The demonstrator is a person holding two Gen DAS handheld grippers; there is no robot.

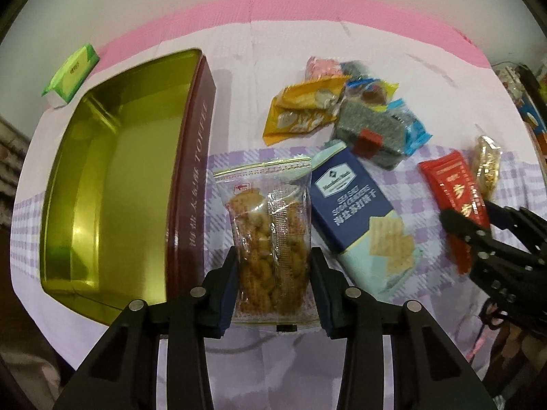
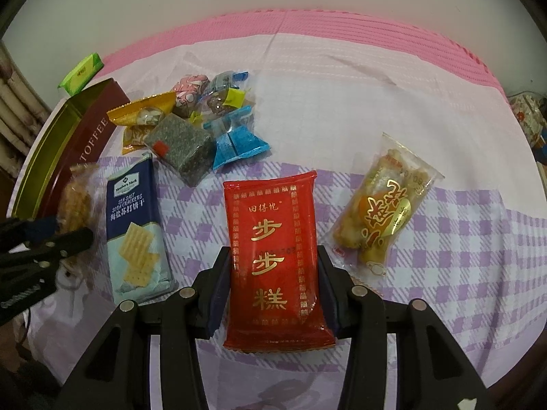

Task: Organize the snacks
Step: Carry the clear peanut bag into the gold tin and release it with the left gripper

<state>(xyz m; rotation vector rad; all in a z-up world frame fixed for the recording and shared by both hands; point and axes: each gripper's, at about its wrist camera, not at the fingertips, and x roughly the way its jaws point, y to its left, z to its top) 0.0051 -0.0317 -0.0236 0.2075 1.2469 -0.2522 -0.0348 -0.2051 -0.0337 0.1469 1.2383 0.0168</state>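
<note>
Left tool (image 1: 273, 266) steeply downward, clamping clear snack bag (image 1: 270, 239), right tool (image 2: 273, 273) likewise, gripping red packet (image 2: 275, 256)

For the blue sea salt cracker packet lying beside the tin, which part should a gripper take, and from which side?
Probably across its narrow width at mid-length, coming from above. The cracker packet lies flat and long on the checked cloth, both long edges free; the left gripper is nearest, though it clamps the clear snack bag.

Clear fried-snack pack (image 1: 270, 246): lower sides masked by the jaws. Red cake packet (image 1: 456, 201) partly covered by the right gripper (image 1: 478, 242) (motion-blurred). Toffee tin (image 2: 71, 157) part hidden in right wrist view. Clutter (image 1: 526, 102) at right edge unidentifiable.
</note>
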